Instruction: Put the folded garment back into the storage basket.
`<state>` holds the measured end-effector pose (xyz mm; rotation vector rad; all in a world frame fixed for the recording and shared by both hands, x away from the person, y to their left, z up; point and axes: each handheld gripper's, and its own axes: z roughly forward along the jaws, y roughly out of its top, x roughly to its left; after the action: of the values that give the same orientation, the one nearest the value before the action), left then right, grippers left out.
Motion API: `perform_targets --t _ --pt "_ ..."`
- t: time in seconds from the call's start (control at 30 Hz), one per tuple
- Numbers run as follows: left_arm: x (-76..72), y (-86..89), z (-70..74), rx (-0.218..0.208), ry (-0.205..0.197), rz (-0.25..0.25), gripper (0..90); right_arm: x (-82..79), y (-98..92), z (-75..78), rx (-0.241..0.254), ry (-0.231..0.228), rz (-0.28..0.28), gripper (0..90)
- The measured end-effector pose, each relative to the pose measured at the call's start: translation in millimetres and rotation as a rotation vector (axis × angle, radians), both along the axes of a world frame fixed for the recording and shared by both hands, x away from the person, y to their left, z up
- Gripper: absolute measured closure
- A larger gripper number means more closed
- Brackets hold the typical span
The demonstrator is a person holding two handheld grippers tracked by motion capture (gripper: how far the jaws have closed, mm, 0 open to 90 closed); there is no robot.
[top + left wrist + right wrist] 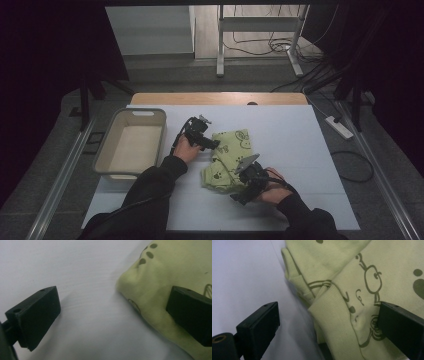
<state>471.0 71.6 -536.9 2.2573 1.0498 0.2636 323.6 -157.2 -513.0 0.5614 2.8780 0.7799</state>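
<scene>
A pale green cloth (227, 152) printed with dark paw marks and cartoon figures lies crumpled on the white table top (290, 135). My left gripper (212, 144) is at the cloth's left edge, jaws wide apart; in the left gripper view one jaw is over bare table and the other over the cloth (160, 282). My right gripper (239, 196) is at the cloth's near edge, also open. In the right gripper view a folded hem of the cloth (337, 307) lies between the spread jaws, and neither pad presses on it.
A shallow beige bin (131, 142) stands on the left part of the table. A bare wooden strip (220, 98) runs along the table's far edge. A power strip (339, 126) and cables lie on the floor to the right.
</scene>
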Motion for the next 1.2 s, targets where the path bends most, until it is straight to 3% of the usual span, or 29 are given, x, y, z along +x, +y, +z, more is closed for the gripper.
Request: perform_targets --t 0.07,0.23,0.3,0.47,0.67,0.8,0.93,1.03,1.2 --pt "1.2 1.8 -1.7 -0.019 0.01 0.003 0.0 -1.2 1.2 -1.5 -0.009 -0.013 0.007 4.1" --pt "1.2 2.1 -2.5 -0.021 0.004 -0.003 0.0 -5.8 2.6 -3.9 -0.05 -0.081 0.036 7.2" --pt "1.2 2.3 -2.7 -0.021 0.003 -0.006 0.0 -5.6 2.2 -3.5 -0.047 -0.082 0.032 9.2" --pt "0.4 1.9 -1.5 -0.016 0.0 -0.019 1.5 -4.5 -1.2 -0.9 -0.039 -0.101 0.009 22.8" --pt "-4.5 1.4 3.0 -0.038 -0.006 -0.082 27.9 -1.3 -5.8 1.8 -0.031 -0.128 -0.008 39.6" --pt "-6.7 -0.6 5.2 -0.067 0.016 -0.124 50.5 0.6 -6.3 2.7 -0.023 -0.127 -0.009 48.1" --pt "-7.4 -3.2 5.9 -0.102 0.048 -0.138 69.8 3.8 -7.0 5.1 0.002 -0.087 -0.01 61.6" --pt "-8.1 -4.9 7.1 -0.096 0.049 -0.142 78.0 7.4 -8.6 7.2 0.021 -0.05 -0.008 71.2" --pt "-9.8 -8.1 9.5 -0.061 0.031 -0.149 81.9 12.0 -9.9 8.9 0.031 -0.011 -0.015 74.5"
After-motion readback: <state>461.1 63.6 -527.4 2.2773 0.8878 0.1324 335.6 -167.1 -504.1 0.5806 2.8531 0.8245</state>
